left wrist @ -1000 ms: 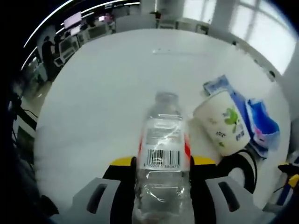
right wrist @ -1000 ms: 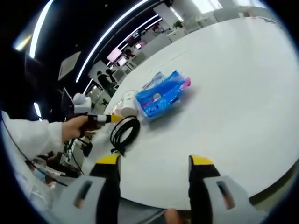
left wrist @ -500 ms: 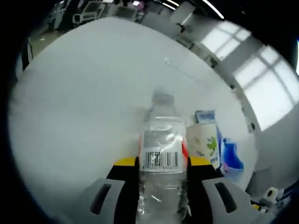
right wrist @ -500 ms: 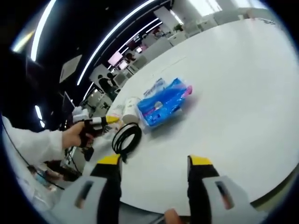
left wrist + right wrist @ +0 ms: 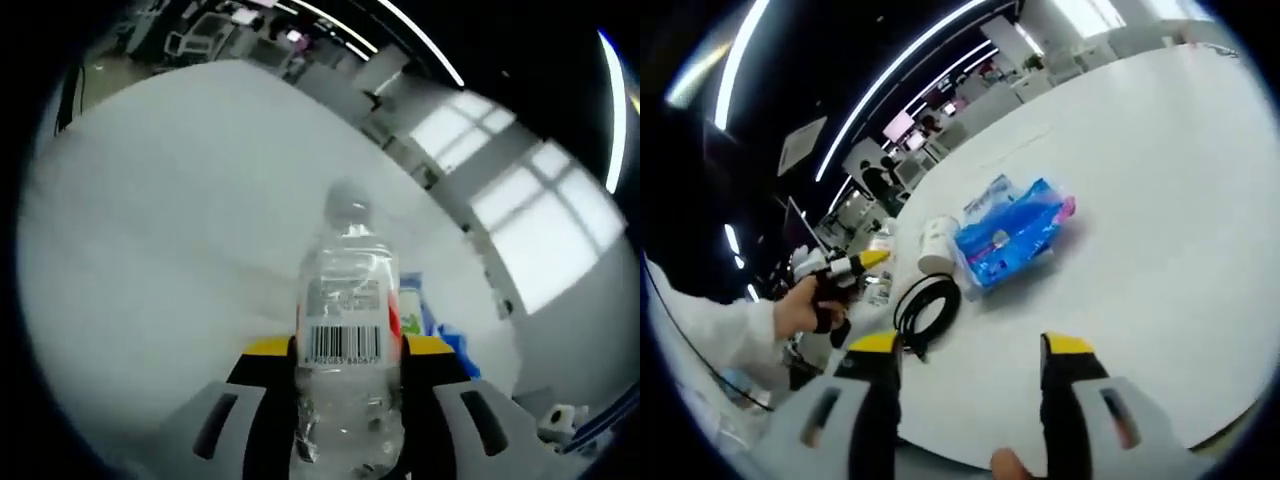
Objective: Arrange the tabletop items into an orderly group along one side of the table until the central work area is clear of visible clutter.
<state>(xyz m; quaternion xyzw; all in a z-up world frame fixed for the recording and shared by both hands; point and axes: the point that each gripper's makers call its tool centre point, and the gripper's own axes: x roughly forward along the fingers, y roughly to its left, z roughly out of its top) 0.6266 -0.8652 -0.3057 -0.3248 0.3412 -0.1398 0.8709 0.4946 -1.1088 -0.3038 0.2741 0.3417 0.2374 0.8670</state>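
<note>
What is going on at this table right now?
A person is tidying a white table with a gripper in each hand. The left gripper has its fingers shut on a clear water bottle, held above the tabletop. The right gripper is open and holds nothing. Ahead of it, near the table's edge, lie a blue packet, a white cup on its side and a coiled black cable.

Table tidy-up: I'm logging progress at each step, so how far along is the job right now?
Already grouped near one table edge: the blue packet, the white cup and the black cable coil. In hand: the left gripper is shut on the clear water bottle. Left: setting the bottle beside that group. The right gripper is open and empty.
</note>
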